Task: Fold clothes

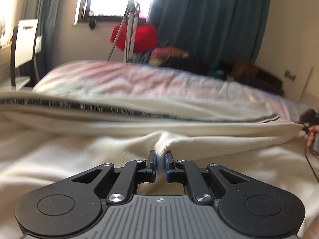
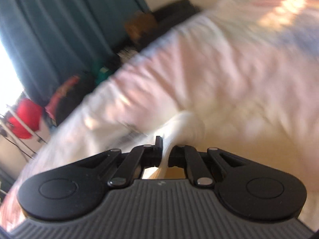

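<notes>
So the cream garment (image 1: 139, 143) is spread across the bed (image 1: 139, 81), with a dark patterned stripe along its far fold. The left claw (image 1: 160, 160) is pinched tight on a ribbed ridge of it near the front edge. The right claw (image 2: 165, 149) is clamped on a white fold too, though that view's pretty blurry. Teal curtains (image 1: 209, 20) hang behind.
</notes>
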Demonstrator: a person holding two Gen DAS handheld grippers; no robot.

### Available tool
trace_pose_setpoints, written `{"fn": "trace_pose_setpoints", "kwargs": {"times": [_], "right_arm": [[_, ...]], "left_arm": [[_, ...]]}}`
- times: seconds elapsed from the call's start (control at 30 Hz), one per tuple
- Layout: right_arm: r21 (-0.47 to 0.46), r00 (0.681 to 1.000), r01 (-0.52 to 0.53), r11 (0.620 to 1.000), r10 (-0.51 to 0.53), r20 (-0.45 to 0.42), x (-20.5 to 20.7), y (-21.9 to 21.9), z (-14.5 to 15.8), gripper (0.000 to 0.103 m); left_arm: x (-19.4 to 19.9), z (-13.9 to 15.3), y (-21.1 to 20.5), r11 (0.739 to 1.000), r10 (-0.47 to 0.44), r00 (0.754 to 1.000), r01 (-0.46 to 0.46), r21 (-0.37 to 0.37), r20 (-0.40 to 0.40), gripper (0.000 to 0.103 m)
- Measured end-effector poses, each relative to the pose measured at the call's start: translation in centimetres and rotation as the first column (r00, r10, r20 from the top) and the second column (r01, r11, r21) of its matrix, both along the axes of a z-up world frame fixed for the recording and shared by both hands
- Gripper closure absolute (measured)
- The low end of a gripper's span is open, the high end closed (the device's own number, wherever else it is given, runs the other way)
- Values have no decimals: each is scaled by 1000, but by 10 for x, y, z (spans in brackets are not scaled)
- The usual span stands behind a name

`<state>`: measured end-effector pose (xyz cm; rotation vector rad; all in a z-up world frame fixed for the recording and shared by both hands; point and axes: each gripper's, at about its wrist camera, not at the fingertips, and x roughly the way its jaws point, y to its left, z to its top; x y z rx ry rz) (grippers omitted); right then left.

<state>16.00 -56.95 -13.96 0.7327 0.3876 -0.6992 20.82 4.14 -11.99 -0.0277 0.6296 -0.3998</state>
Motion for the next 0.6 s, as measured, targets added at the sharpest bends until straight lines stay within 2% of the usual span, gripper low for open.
{"fn": "trace_pose_setpoints", "kwargs": {"times": [0.13,0.33,0.4,0.47,0.5,0.53,0.6], "right_arm": [[-59,998,8,998,-5,57,-20,17,-28,98],[-77,999,1,997,3,52,-19,18,-26,96],[-78,999,0,997,4,49,-20,20,-23,93],[-82,999,-24,996,26,26,-23,26,-19,76],[-89,999,-50,995,51,5,-23,31,-16,57],[-107,997,-76,991,76,-4,-26,39,-10,36],[-157,992,-128,979,128,-5,-32,60,7,13]], "left_arm": [[-2,-6,-3,1000,24,1000,-24,3,-7,93],[-3,-5,-3,999,47,999,-47,6,0,90],[-3,-5,-3,998,55,998,-55,6,2,85],[-4,-4,-3,998,65,998,-65,5,4,81],[-6,-2,-4,998,69,998,-69,2,8,80],[-8,0,-4,997,74,997,-74,3,16,74],[-15,5,-5,996,85,996,-85,17,30,62]]}}
